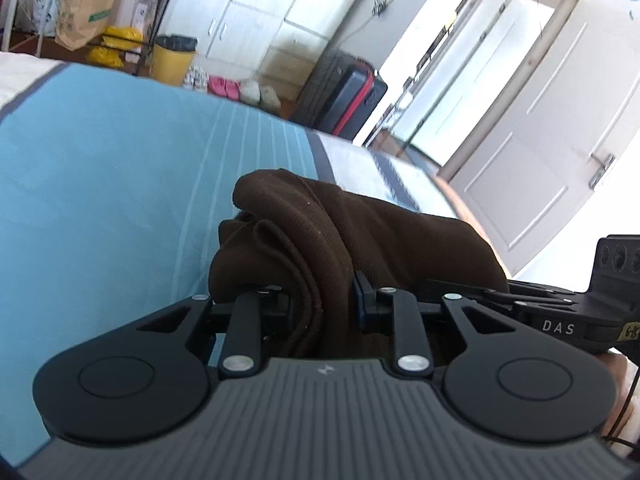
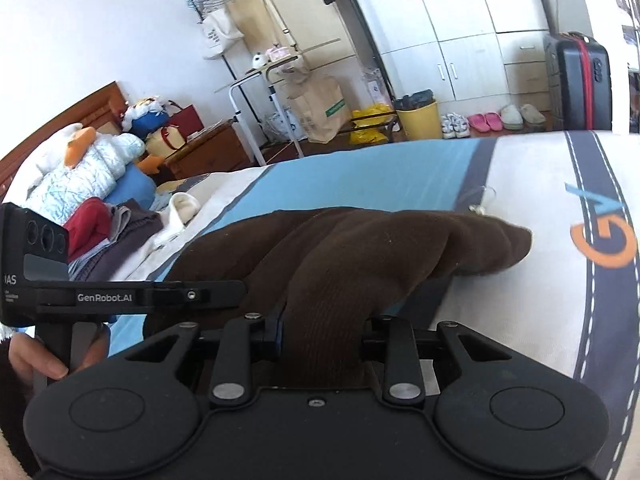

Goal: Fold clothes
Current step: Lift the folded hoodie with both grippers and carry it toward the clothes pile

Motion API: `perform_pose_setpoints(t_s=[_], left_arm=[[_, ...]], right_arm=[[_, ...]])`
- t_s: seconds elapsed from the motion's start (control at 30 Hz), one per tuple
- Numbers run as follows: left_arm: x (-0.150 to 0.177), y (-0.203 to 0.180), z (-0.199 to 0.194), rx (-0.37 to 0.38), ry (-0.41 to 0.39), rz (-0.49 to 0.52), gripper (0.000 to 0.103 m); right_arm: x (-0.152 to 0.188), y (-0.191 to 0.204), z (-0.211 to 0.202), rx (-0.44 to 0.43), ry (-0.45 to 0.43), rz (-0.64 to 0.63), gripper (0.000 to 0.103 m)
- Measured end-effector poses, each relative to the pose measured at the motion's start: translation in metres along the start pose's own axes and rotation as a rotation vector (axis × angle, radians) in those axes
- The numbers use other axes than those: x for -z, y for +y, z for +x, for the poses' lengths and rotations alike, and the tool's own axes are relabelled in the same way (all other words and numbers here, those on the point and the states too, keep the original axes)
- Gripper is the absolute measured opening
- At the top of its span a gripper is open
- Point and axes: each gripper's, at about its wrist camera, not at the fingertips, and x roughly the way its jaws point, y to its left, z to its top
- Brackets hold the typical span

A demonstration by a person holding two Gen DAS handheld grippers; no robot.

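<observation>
Two claws share one dark brown ribbed knit garment (image 1: pixel 360 232) over a bed covered in a blue, white and grey striped sheet (image 1: pixel 100 168). In the left wrist view, the left claw (image 1: pixel 320 300) is closed down on a bunched fold of the cloth, its fingers pressed into the fabric on both sides, and the rest of the garment heaps up ahead of it above the sheet. The other claw's black body shows at the right edge. Beyond the bed, a round yellow bin (image 1: pixel 173 60) lined with a black bag stands on the floor beside a brown paper bag (image 1: pixel 86 12); what either holds cannot be told. In the right wrist view, the right claw (image 2: pixel 324 340) is likewise clamped on a thick gather of the same garment, which stretches forward and droops until its far end touches the white part of the sheet near an orange printed letter (image 2: pixel 600 246). A hand (image 2: pixel 36 360) grips the left tool's handle at the left edge. The yellow bin, the paper bag and an upright black suitcase with a red stripe (image 2: pixel 580 84) stand along the far wall.
</observation>
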Motion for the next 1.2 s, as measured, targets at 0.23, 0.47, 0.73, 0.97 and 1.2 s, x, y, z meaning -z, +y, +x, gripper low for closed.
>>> perform_pose_setpoints(t_s=[0.23,0.47,0.73,0.97,1.2], left_arm=[[-0.016,0.006,-0.064,-0.062,-0.128,-0.041,0.024],[-0.041,0.012,-0.134,-0.153,-0.202,0.002,0.024],[-0.105,0.072,-0.259,-0.337,-0.242,0.001,0.024],[-0.16,0.123,-0.366,-0.577,-0.363,0.045,0.024],[-0.215,0.224,-0.432,-0.635,-0.327,-0.027,0.028]], right_arm=[[-0.027,0.051,-0.013,-0.014,-0.007,-0.123,0.034],[-0.05,0.106,-0.017,-0.091,-0.055,-0.211,0.034],[-0.079,0.196,0.032,-0.284,-0.072,-0.305,0.034],[-0.126,0.321,0.099,-0.492,-0.146,-0.301,0.034],[-0.162,0.419,0.162,-0.573,-0.194,-0.375,0.034]])
